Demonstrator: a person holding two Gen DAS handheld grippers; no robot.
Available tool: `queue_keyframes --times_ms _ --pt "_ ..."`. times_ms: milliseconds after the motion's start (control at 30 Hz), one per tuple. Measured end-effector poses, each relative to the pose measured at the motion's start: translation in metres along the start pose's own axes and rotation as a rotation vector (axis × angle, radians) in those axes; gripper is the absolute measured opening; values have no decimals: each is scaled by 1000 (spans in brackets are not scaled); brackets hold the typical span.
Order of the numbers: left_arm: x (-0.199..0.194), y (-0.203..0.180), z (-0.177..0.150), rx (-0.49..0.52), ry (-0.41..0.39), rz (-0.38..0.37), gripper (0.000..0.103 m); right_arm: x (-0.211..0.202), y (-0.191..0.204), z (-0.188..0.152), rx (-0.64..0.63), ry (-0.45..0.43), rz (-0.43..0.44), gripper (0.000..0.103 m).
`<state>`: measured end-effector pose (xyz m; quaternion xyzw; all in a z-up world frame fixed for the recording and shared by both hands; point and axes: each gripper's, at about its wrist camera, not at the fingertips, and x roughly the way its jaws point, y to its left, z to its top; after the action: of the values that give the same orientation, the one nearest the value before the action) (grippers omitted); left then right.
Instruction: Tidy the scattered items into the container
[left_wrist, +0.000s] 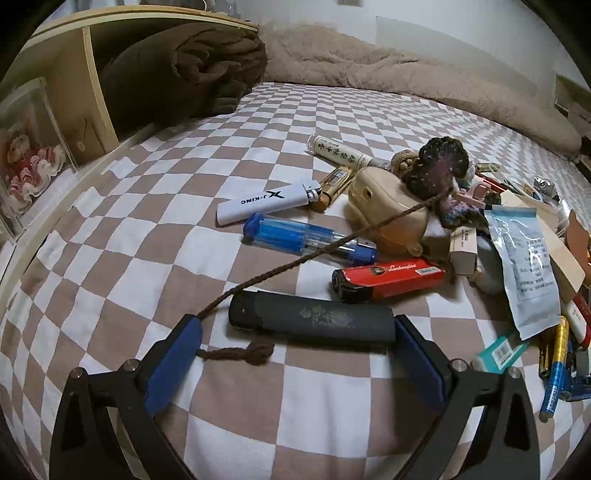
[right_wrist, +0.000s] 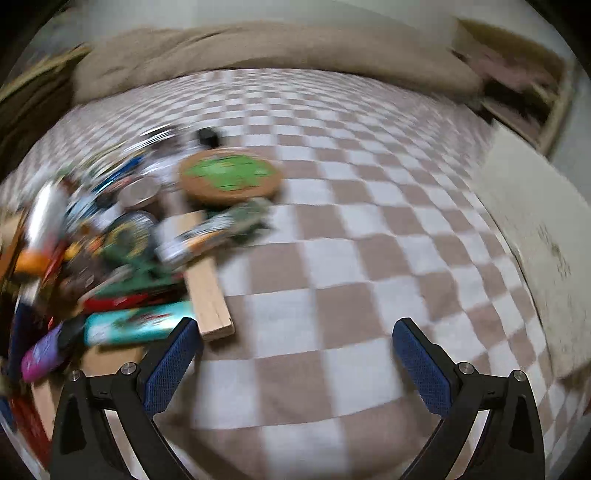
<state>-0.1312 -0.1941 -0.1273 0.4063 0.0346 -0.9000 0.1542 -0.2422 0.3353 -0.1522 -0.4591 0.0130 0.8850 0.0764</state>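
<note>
Small items lie scattered on a checkered bedsheet (left_wrist: 147, 206). My left gripper (left_wrist: 297, 325) is open, its blue pads flanking a dark grey lighter (left_wrist: 310, 319) that lies crosswise between the fingertips. A brown cord (left_wrist: 295, 260) runs from the left fingertip up to a dark crocheted piece (left_wrist: 439, 166). Beyond lie a red lighter (left_wrist: 388, 277), a blue transparent lighter (left_wrist: 306, 240) and a white lighter (left_wrist: 266, 201). My right gripper (right_wrist: 295, 328) is open over bare sheet. The right wrist view is blurred; a pile sits left of it with a wooden stick (right_wrist: 207, 291) and a round green-topped cork piece (right_wrist: 229, 177).
A beige case (left_wrist: 384, 206), a white packet (left_wrist: 524, 266), pens (left_wrist: 554, 369) and small boxes crowd the right of the left wrist view. A wooden shelf (left_wrist: 74, 96) and brown blanket (left_wrist: 192, 70) stand far left. A pale cardboard wall (right_wrist: 535, 236) stands at the right of the right wrist view.
</note>
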Motion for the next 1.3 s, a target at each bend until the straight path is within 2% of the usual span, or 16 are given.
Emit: queue_keyframes --times_ms 100,200,267,500,600,667,700,800,833,867,933,1000,1167,1300 --pt "-1 1 0 2 -9 -11 98 7 -29 0 140 34 -12 103" --pt "-2 -2 0 16 -17 -21 91 2 -33 4 149 25 -15 103" --pt "-3 -4 0 29 -22 -29 83 -6 -21 3 84 -4 -17 103" --pt "-4 -4 0 19 -30 -57 83 -4 20 9 -168 -42 -50 103" --pt "-4 -4 0 21 -28 -53 83 11 27 15 -223 -1 -5 103" --pt "-3 -5 0 25 -25 -48 83 13 25 14 -236 11 46 89" --pt "-3 -6 0 26 -24 -47 84 15 25 14 -238 17 84 76" --pt "-4 -6 -1 27 -24 -46 84 11 28 9 -249 0 94 74" --pt "-4 -6 -1 26 -24 -47 84 10 29 6 -251 -7 92 69" --pt "-4 -6 -1 26 -24 -47 84 9 31 5 -256 -13 102 63" --pt "-4 -6 -1 26 -23 -48 83 5 36 1 -279 -26 112 42" --pt "-4 -6 -1 25 -18 -46 83 1 41 -2 -308 -29 110 32" --pt "-13 -10 -7 42 -7 -84 83 -10 34 -11 -329 5 141 25" --pt "-24 -9 -15 40 -6 -138 83 -23 20 -27 -333 16 120 23"
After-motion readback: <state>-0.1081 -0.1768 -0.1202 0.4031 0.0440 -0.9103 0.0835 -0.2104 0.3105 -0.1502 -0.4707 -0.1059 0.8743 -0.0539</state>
